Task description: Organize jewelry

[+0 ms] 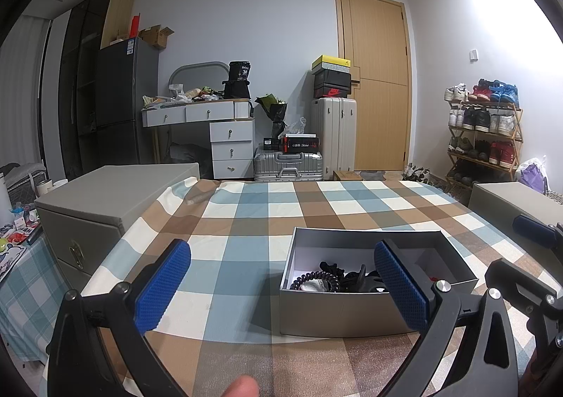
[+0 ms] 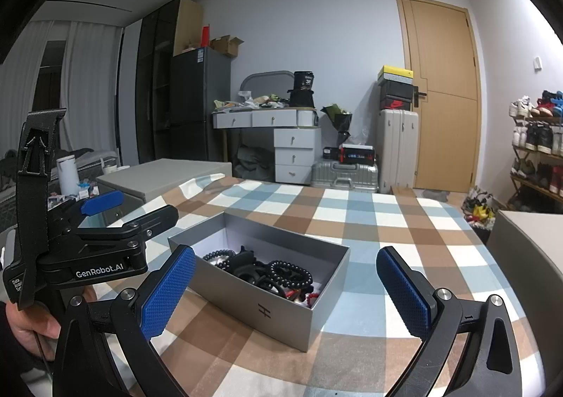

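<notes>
An open silver-grey box (image 1: 337,312) (image 2: 278,312) sits on the checkered tablecloth. It holds a tangle of black bead bracelets (image 2: 286,274), black coiled bands (image 1: 318,279) and a bit of red beads (image 2: 309,296). My left gripper (image 1: 281,286) is open and empty, above the cloth near the box's front left; its right finger overlaps the box. My right gripper (image 2: 285,291) is open and empty, its jaws spread to either side of the box from the near side. The left gripper also shows at the left of the right wrist view (image 2: 105,221).
Grey storage boxes stand at the table's left (image 1: 105,200) and right (image 1: 510,200). A side table with bottles and clutter (image 1: 21,221) lies to the left. Behind are a dresser (image 1: 211,129), suitcases (image 1: 330,136), a door and a shoe rack (image 1: 482,136).
</notes>
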A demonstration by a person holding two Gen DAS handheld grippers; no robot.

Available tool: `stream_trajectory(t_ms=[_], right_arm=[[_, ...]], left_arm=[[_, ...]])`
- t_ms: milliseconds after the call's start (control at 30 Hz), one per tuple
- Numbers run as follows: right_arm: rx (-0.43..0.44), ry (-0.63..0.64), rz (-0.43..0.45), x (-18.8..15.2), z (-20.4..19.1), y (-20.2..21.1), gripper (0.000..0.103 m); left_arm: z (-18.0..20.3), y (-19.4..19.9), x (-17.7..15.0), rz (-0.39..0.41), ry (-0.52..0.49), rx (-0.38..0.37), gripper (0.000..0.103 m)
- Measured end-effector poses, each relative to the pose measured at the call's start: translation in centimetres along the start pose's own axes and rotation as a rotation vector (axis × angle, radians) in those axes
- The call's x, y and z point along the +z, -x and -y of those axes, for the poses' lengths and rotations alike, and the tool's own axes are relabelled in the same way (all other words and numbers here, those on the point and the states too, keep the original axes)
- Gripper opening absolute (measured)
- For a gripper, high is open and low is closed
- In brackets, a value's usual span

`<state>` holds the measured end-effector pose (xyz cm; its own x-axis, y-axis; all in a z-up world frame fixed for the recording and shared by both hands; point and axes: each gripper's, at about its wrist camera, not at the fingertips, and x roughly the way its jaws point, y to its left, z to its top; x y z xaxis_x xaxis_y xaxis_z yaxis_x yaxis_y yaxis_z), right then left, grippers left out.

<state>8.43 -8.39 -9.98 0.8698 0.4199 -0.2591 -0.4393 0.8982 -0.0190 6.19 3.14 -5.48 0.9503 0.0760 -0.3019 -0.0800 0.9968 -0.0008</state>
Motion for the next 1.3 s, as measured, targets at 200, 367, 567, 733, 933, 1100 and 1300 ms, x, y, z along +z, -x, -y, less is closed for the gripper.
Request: stream_trajectory(t_ms=[200,367,567,733,933,1100,1300], right_arm=[[0.0,0.0,0.0,0.0,0.01,0.0,0.103],[0.0,0.0,0.0,-0.01,0.0,-0.01,0.103],[0.0,0.0,0.0,-0.01,0.01,-0.01,0.103],[0.0,0.0,0.0,-0.01,0.0,-0.01,0.103],[0.0,0.0,0.0,-0.01,0.01,-0.01,0.103],[0.0,0.0,0.0,-0.01,0.02,0.0,0.103],[0.0,0.0,0.0,-0.01,0.02,0.0,0.103]], left_arm=[[0.0,-0.01,0.0,0.0,0.0,-0.001,0.102],[0.0,0.1,0.07,0.0,0.0,0.0,0.102],[-0.01,0.09,0.06,0.0,0.0,0.0,0.102],[-0.02,0.18,0.14,-0.001,0.0,0.0,0.102],[-0.05,0.21,0.17,0.0,0.001,0.0,0.102],[-0.05,0.24,0.19,-0.001,0.0,0.0,0.102],[-0.06,0.25,0.17,-0.001,0.0,-0.001,0.102]])
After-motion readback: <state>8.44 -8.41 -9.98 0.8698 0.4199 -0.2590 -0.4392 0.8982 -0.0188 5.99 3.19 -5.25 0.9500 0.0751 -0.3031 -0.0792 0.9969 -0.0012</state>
